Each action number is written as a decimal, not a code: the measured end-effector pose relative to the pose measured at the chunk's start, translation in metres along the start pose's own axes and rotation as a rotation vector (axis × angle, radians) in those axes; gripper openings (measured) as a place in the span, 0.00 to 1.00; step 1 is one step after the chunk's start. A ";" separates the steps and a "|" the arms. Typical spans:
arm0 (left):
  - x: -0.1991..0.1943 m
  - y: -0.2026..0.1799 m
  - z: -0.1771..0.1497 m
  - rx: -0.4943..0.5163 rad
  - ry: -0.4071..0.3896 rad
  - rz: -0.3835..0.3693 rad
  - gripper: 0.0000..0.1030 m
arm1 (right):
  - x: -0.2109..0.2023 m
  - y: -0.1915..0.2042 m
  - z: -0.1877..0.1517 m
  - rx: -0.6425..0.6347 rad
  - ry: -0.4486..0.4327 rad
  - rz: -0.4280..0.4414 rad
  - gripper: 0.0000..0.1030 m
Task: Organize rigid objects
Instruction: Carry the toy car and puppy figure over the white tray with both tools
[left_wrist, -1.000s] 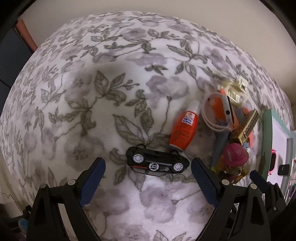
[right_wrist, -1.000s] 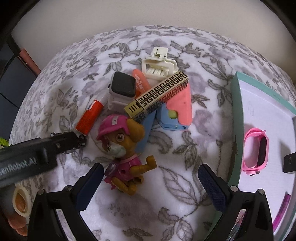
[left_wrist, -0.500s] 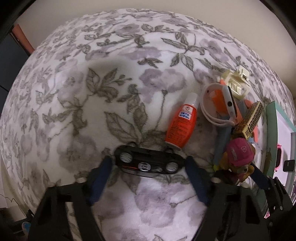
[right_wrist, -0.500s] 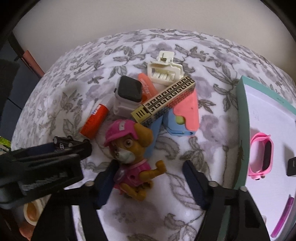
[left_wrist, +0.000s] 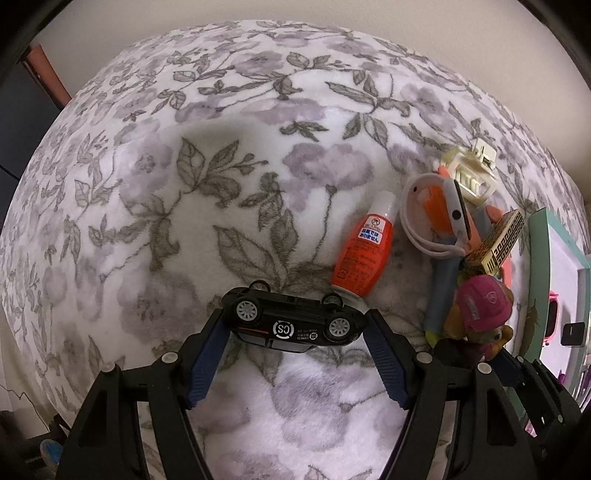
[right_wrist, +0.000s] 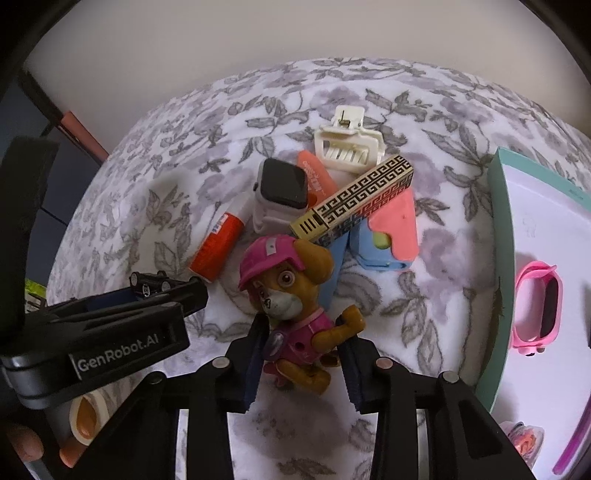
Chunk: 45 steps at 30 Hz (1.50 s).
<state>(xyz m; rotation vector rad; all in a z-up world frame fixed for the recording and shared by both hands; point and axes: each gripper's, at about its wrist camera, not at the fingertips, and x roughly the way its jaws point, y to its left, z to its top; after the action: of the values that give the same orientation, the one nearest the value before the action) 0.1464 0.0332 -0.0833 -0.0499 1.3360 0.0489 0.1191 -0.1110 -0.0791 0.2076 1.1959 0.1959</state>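
A black toy car (left_wrist: 293, 325) lies on its side on the floral blanket, wheels toward me. My left gripper (left_wrist: 295, 332) is shut on the car, one pad at each end; it also shows in the right wrist view (right_wrist: 155, 286). A toy dog with a pink cap (right_wrist: 291, 295) sits in front of a pile of small items. My right gripper (right_wrist: 303, 350) is shut on the toy dog's body. In the left wrist view the toy dog (left_wrist: 480, 314) shows at the right.
An orange glue bottle (left_wrist: 364, 254), a white smartwatch (right_wrist: 282, 194), a cream hair claw (right_wrist: 347, 146), a gold-and-black patterned box (right_wrist: 354, 201) and a pink-and-blue case (right_wrist: 388, 236) lie piled behind. A teal-rimmed white tray (right_wrist: 496, 258) at right holds a pink watch (right_wrist: 541, 302).
Both grippers moved forward and closed: the left on the black toy car, the right on the toy dog.
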 end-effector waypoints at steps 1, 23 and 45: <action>-0.003 0.001 0.001 -0.003 -0.003 -0.001 0.73 | -0.003 -0.001 0.000 0.002 -0.005 0.004 0.38; -0.117 -0.030 -0.002 0.047 -0.290 -0.104 0.73 | -0.125 -0.051 0.005 0.150 -0.212 -0.025 0.38; -0.138 -0.185 -0.047 0.382 -0.276 -0.207 0.73 | -0.217 -0.186 -0.032 0.452 -0.260 -0.305 0.38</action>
<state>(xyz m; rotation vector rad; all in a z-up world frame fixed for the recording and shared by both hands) 0.0808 -0.1553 0.0414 0.1378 1.0401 -0.3631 0.0198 -0.3448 0.0561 0.4273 0.9836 -0.3637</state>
